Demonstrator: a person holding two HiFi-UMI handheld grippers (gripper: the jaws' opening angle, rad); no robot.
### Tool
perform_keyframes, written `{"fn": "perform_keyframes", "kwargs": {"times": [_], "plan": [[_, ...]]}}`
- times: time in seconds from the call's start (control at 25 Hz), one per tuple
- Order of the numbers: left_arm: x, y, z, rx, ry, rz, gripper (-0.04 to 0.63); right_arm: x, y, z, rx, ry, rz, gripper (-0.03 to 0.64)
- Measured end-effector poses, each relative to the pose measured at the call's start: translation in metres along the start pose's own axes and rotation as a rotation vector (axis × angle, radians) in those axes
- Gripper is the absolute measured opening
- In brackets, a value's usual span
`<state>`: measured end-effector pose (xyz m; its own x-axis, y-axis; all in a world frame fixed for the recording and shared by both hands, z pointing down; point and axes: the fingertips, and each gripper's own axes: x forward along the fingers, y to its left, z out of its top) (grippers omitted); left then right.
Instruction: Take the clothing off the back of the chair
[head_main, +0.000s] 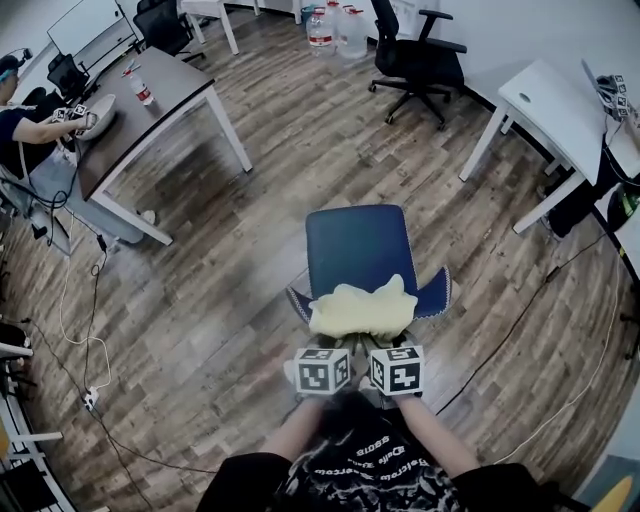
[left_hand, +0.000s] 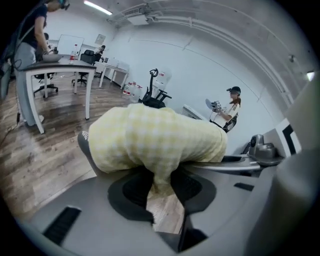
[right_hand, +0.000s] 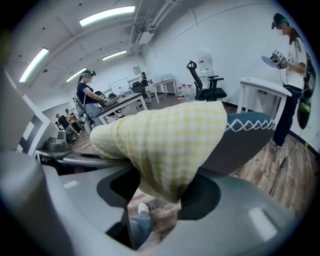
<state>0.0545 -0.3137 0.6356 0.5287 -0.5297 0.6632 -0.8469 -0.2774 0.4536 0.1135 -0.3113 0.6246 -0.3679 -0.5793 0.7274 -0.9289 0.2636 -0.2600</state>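
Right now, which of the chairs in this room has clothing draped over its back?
The blue chair nearest the person, with the yellow checked garment over its back. The black office chair farther off carries nothing.

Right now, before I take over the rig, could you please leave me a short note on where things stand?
Left tool: closed on a hanging fold of the pale yellow checked garment.
Right tool: closed on another fold of the same garment, close beside the left tool.
Garment: bunched and draped over the top of the blue padded chair back, not yet lifted.
Done: both tools have hold of the cloth.
Left to do: raise both tools together so the garment comes up and clear of the chair back.
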Motion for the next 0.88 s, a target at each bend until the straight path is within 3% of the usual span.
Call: {"fn": "perform_keyframes", "kwargs": {"times": [0.08, 0.24, 0.36, 0.68, 0.88], "plan": [[0.0, -0.004, 0.001, 0.042, 0.003, 0.005, 0.087, 0.0, 0.003, 0.002, -0.032, 0.01, -0.002, 0.194], [-0.001, -0.01, -0.002, 0.038, 0.007, -0.018, 0.073, -0.005, 0.008, 0.001, -0.076, 0.001, 0.038, 0.113], [-0.003, -0.014, -0.003, 0.042, -0.002, -0.014, 0.067, -0.008, 0.01, 0.002, -0.097, -0.015, 0.063, 0.089], [-0.018, -0.025, -0.01, 0.065, -0.055, 0.039, 0.061, -0.022, 0.015, -0.001, -0.155, -0.039, 0.124, 0.078], [-0.028, -0.029, -0.007, 0.013, -0.128, 0.083, 0.061, -0.032, 0.021, 0.003, -0.187, -0.076, 0.165, 0.075]]}}
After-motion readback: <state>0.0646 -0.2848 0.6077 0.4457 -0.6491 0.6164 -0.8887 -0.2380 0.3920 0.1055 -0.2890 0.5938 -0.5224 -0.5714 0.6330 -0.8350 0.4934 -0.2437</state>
